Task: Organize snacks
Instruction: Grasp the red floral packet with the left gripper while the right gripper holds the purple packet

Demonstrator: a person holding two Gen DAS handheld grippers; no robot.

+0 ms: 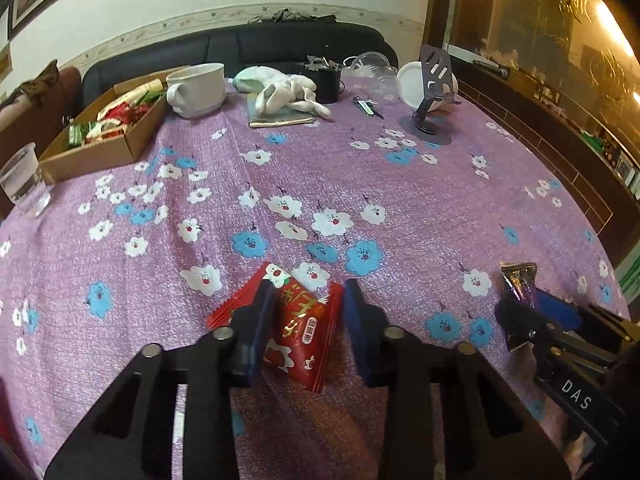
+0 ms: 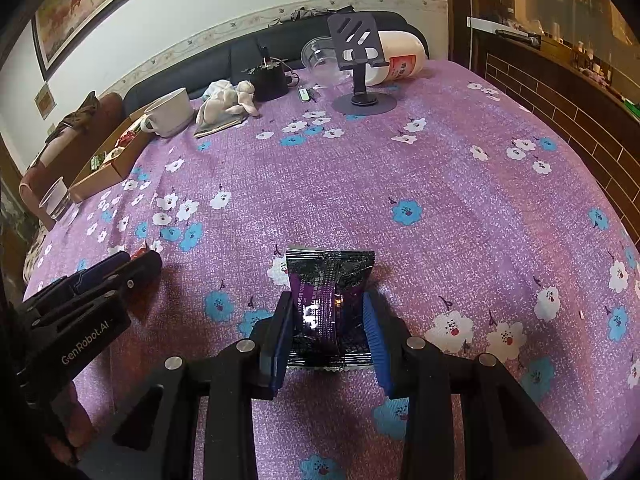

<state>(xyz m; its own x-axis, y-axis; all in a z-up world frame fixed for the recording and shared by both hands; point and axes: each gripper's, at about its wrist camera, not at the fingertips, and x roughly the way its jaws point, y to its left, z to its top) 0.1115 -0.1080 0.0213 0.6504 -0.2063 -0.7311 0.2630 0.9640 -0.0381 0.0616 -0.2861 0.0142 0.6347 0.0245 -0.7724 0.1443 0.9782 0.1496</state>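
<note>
A red snack packet (image 1: 300,332) lies on the purple flowered tablecloth between the fingers of my left gripper (image 1: 308,312). The left pad touches it; a gap shows at the right pad. A purple and black snack packet (image 2: 328,304) sits between the blue pads of my right gripper (image 2: 329,320), which press both its sides. The same packet (image 1: 520,280) and right gripper (image 1: 536,308) show at the right of the left wrist view. The left gripper (image 2: 128,264) shows at the left of the right wrist view. A cardboard box (image 1: 100,152) with several snacks stands at the far left.
A white mug (image 1: 198,88), a plush toy (image 1: 288,92) on a notebook, a black pot (image 1: 324,80), a grey phone stand (image 1: 430,120) and a white container (image 1: 412,84) line the far edge. A clear plastic cup (image 1: 24,180) stands left. A dark sofa sits behind.
</note>
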